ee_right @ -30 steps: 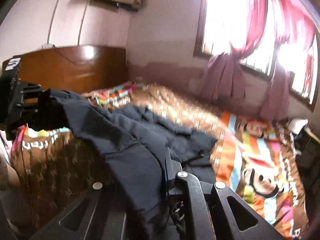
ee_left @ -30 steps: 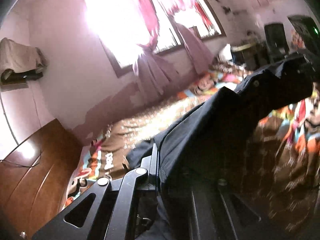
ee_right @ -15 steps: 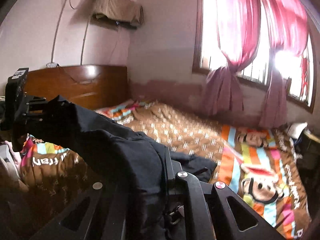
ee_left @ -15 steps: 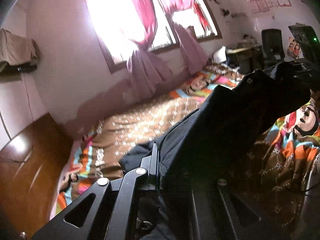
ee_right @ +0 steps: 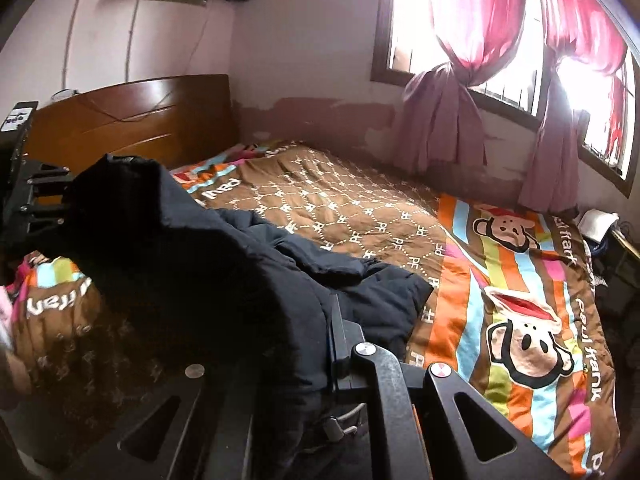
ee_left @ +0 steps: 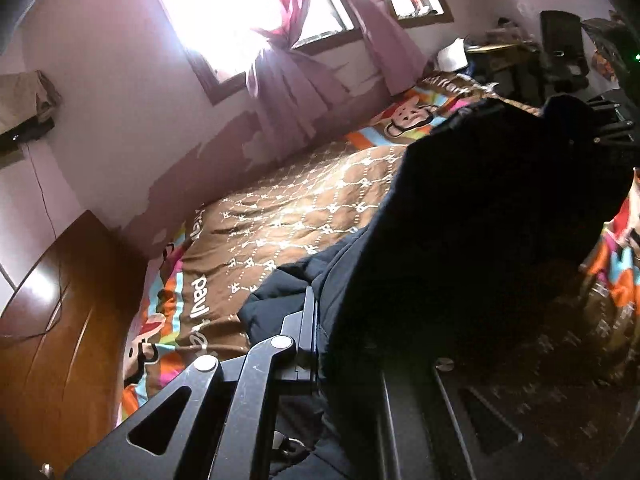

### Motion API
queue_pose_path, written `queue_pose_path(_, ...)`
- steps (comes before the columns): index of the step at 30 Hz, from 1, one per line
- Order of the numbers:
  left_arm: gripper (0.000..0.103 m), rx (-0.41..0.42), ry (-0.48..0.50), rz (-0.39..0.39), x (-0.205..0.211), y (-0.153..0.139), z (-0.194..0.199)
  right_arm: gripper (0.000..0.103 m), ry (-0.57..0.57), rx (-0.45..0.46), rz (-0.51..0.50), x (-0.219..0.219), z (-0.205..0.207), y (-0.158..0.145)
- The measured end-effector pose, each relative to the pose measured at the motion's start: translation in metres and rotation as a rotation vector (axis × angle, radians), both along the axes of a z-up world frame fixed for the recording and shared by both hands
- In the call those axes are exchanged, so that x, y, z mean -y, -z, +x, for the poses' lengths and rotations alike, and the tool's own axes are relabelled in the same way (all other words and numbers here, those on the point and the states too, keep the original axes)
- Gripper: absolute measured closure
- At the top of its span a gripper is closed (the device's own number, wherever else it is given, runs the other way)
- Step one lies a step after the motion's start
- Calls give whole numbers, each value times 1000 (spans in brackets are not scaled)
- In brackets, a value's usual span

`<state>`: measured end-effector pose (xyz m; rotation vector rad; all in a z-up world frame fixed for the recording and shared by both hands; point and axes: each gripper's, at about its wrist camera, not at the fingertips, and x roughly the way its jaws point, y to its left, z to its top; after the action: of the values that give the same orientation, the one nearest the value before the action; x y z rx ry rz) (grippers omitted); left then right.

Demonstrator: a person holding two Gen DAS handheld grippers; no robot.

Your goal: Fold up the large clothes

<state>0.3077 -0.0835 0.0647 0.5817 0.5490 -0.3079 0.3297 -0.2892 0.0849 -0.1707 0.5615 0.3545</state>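
A dark padded jacket [ee_right: 224,264] hangs stretched between both tongs across the lower left of the right wrist view, its far end resting on the bedspread [ee_right: 360,208]. Beyond it the bedspread lies bare up to the wall, the headboard [ee_right: 120,120] at upper left. The left gripper [ee_left: 320,320] and right gripper [ee_right: 332,328] are each clamped on the jacket's edge.

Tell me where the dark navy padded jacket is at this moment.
The dark navy padded jacket hangs stretched between the left gripper and the right gripper, its lower part resting on the brown patterned bedspread.
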Motion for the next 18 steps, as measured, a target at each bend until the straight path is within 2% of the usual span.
queue_pose_path(4, 99, 26, -47, 26, 1, 19, 46, 96, 19, -1, -24, -4, 49, 2)
queue_pose_path(8, 99, 39, -105, 10, -3, 48, 87, 96, 29, 3, -87, -15, 99, 14)
queue_pose_path(12, 96, 29, -138, -23, -9, 76, 129, 95, 54, -8, -79, -16, 143, 41)
queue_pose_path(14, 93, 51, -137, -43, -11, 90, 142, 95, 56, 12, -142, -20, 159, 60)
queue_pose_path(16, 93, 75, -129, -37, -11, 105, 148, 92, 64, 14, -193, -20, 174, 80)
queue_pose_path(18, 90, 88, -138, -40, -14, 106, 151, 86, 84, -19, -181, -15, 188, 95)
